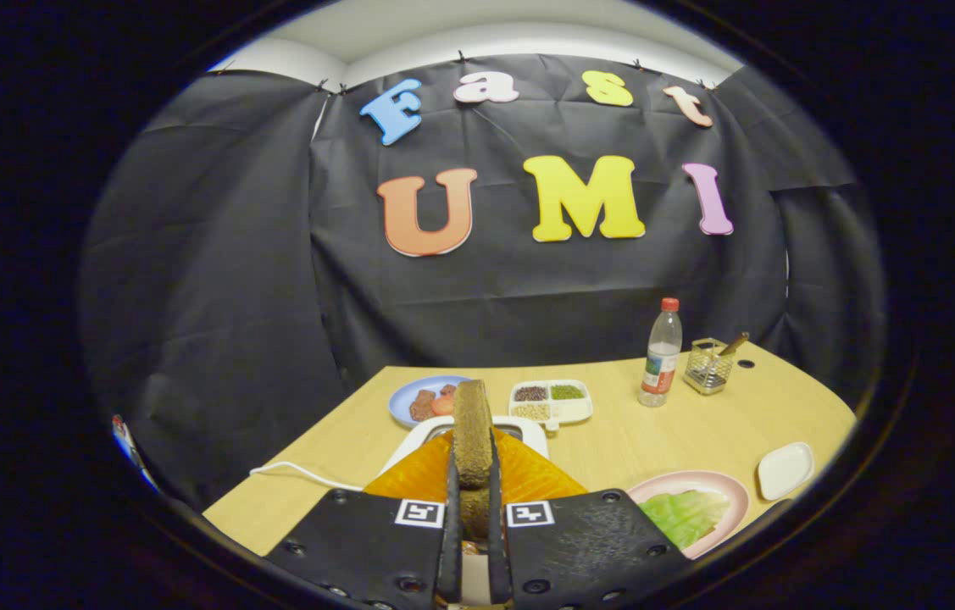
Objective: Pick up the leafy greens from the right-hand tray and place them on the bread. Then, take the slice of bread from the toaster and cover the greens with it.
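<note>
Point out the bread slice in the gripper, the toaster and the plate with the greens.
bread slice [472, 424], gripper view, its upright crust edge above the gripper [472, 508] fingers shut on it.
toaster [528, 430], gripper view, its white top.
pink plate [727, 483], gripper view, its rim beside the greens [685, 512].

Brown bread slice [472, 428], pink plate [723, 485] (pale green leaf [685, 515]), blue plate [411, 392], red-capped bottle [662, 352]

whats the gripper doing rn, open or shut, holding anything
Gripper: shut on the slice of bread, held upright between both fingers above the toaster.
</note>
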The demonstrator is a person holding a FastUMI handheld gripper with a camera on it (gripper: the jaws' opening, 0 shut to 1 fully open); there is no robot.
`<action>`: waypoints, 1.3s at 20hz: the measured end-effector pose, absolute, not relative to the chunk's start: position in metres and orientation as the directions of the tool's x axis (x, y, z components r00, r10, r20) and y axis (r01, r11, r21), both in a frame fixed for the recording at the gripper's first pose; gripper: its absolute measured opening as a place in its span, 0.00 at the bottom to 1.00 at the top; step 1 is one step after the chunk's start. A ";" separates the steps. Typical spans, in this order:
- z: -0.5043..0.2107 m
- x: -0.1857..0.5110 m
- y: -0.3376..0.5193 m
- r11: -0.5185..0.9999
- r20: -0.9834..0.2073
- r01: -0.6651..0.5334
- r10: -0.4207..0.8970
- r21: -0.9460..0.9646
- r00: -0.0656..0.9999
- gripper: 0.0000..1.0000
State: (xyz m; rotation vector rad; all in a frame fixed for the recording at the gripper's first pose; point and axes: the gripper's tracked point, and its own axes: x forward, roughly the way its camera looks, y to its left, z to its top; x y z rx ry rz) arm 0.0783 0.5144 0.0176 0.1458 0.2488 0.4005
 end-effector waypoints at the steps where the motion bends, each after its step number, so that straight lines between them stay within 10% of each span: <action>1: 0.031 0.073 0.510 0.905 -0.186 -0.377 0.412 0.196 0.892 0.12; 13: 0.084 0.056 0.402 0.890 -0.052 -0.332 0.365 0.312 0.930 0.12; 26: -0.026 0.069 0.336 0.900 -0.098 -0.211 0.266 0.380 0.959 0.12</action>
